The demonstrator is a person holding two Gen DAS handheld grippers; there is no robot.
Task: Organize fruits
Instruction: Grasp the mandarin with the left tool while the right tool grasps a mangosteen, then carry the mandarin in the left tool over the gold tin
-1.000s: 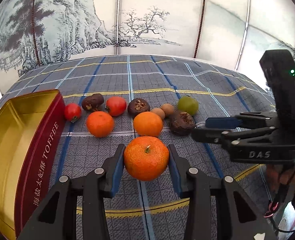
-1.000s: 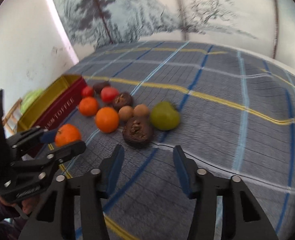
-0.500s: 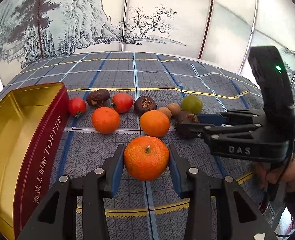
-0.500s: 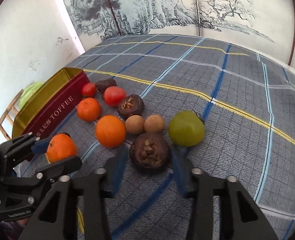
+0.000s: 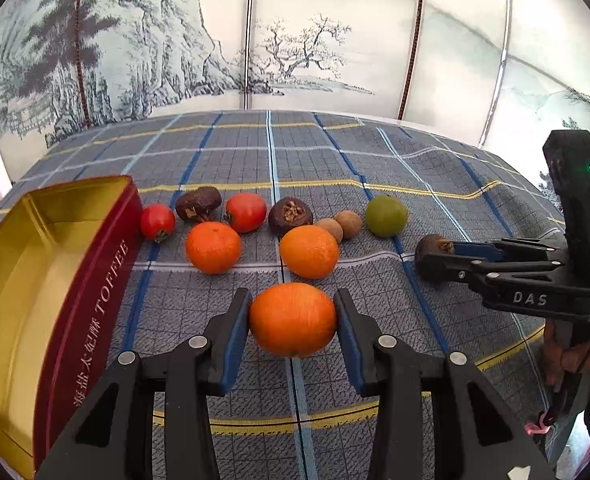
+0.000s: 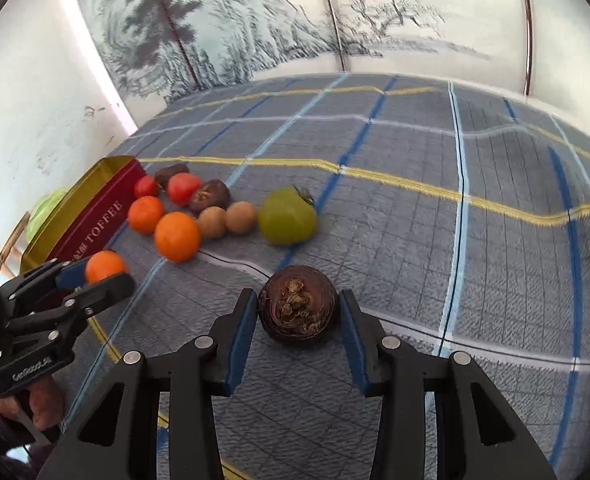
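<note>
Tangerine (image 5: pixel 293 319) sits pinched crosswise in your left tool (image 5: pixel 293 326), while your right tool (image 6: pixel 298 322) has just closed, clamping the dark fruit (image 6: pixel 298 310), its stem scar facing you at 6 o'clock.

Both claws are black plastic with two long fingers, each lined inside with a blue pad and pinned with round silver screws. The right claw (image 5: pixel 435 258) carries white "DAS" lettering on its side and a black upright housing (image 5: pixel 579 200) with a small green light. The left claw (image 6: pixel 95 276) shows small white lettering too blurred to read.
</note>
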